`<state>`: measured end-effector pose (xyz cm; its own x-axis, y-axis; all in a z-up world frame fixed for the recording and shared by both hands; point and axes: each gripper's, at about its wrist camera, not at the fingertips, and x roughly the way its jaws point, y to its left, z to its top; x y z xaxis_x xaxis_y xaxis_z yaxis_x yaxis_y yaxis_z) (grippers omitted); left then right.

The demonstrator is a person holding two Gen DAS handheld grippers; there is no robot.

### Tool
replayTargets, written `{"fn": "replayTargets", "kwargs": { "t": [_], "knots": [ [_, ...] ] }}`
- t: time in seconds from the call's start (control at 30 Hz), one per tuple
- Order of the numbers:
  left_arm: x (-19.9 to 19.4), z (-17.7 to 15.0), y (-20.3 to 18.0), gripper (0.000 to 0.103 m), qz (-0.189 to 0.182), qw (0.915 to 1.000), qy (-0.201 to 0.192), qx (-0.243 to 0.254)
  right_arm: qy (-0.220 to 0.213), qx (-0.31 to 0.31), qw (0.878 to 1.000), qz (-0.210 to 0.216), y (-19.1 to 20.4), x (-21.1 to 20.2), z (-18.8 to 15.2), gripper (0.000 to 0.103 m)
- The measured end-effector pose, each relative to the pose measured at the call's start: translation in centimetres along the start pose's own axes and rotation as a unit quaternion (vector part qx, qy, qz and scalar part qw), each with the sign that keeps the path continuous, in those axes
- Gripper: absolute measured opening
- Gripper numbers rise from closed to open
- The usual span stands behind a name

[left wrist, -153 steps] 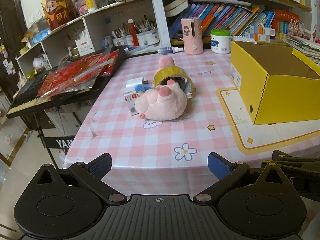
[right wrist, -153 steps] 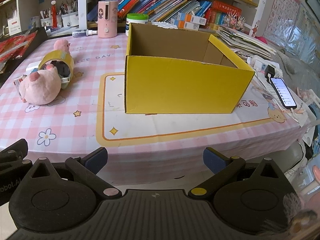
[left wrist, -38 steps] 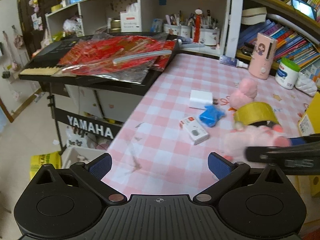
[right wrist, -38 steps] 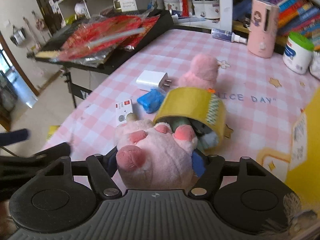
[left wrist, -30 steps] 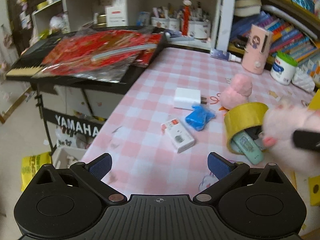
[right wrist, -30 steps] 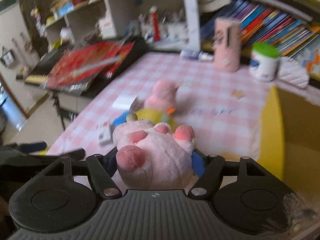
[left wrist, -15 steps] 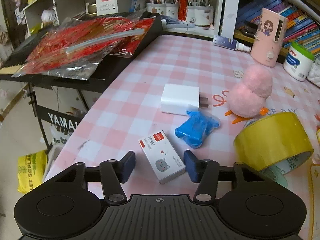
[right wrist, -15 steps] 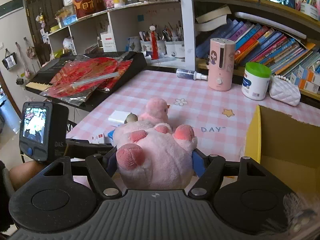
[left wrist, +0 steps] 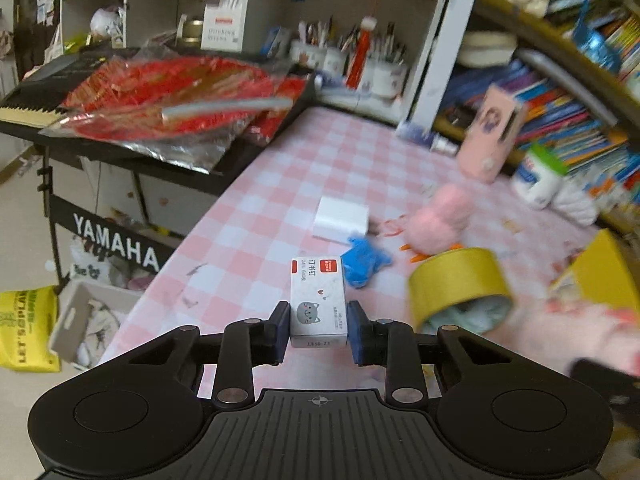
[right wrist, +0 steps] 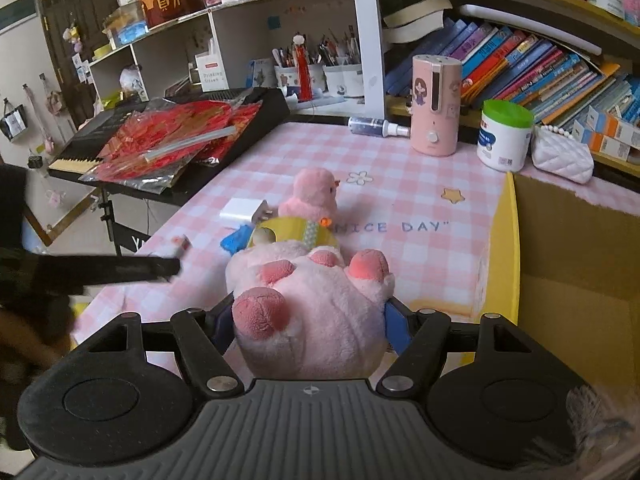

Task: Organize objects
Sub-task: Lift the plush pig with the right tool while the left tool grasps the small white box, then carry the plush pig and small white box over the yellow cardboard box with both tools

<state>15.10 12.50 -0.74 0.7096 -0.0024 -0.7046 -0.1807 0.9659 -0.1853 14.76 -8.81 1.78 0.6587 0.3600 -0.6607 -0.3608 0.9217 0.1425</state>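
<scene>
My left gripper [left wrist: 319, 320] has a small white staple box [left wrist: 318, 300] with a cat drawing between its blue pads; the jaws are closing and the pads press its sides. The box is held just above the pink checked tablecloth [left wrist: 248, 216]. My right gripper [right wrist: 308, 322] is shut on a pink plush paw [right wrist: 304, 292], held above the table beside the open yellow cardboard box [right wrist: 504, 248]. On the cloth lie a yellow tape roll [left wrist: 456, 280], a pink chick toy [left wrist: 444, 216], a white charger [left wrist: 340, 220] and a blue crumpled thing [left wrist: 364, 264].
A keyboard [right wrist: 100, 148] covered with red foil packets stands past the table's left edge. A pink dispenser [right wrist: 436, 104], a green-lidded jar [right wrist: 504, 136] and a white pouch [right wrist: 560, 156] stand at the back, under bookshelves. A grey bin [left wrist: 84, 320] sits on the floor.
My left gripper's jaws went from wide to closed on the staple box, and the box came up off the cloth. The right gripper kept the plush paw and shifted slightly.
</scene>
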Motion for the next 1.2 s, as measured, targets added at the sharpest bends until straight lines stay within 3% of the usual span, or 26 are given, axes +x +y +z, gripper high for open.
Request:
{"fn": "replayTargets", "kwargs": {
  "t": [0.13, 0.4, 0.63, 0.87, 1.2],
  "knots": [
    [-2.9, -1.2, 0.1, 0.028, -0.023, 0.9997, -0.008, 0.001, 0.007, 0.008, 1.0, 0.0, 0.7, -0.8, -1.2, 0.069],
    [-6.1, -5.1, 0.6, 0.028, -0.053, 0.9983, 0.019, 0.011, 0.023, 0.027, 0.999, -0.001, 2.6, -2.8, -4.1, 0.069],
    [-8.4, -7.2, 0.2, 0.028, -0.089, 0.9948, 0.026, 0.042, 0.033, 0.051, 0.998, -0.034, 3.2, -4.7, -6.7, 0.069],
    [-9.5, -8.8, -1.1, 0.028, -0.132, 0.9874, 0.039, 0.079, 0.049, 0.098, 0.992, -0.058, 2.9, -6.8, -9.5, 0.069],
    [-10.4, -11.3, -4.5, 0.028, -0.196, 0.9691, 0.058, 0.138, 0.051, 0.154, 0.981, -0.11, 1.2, -10.7, -13.3, 0.069]
  ]
}}
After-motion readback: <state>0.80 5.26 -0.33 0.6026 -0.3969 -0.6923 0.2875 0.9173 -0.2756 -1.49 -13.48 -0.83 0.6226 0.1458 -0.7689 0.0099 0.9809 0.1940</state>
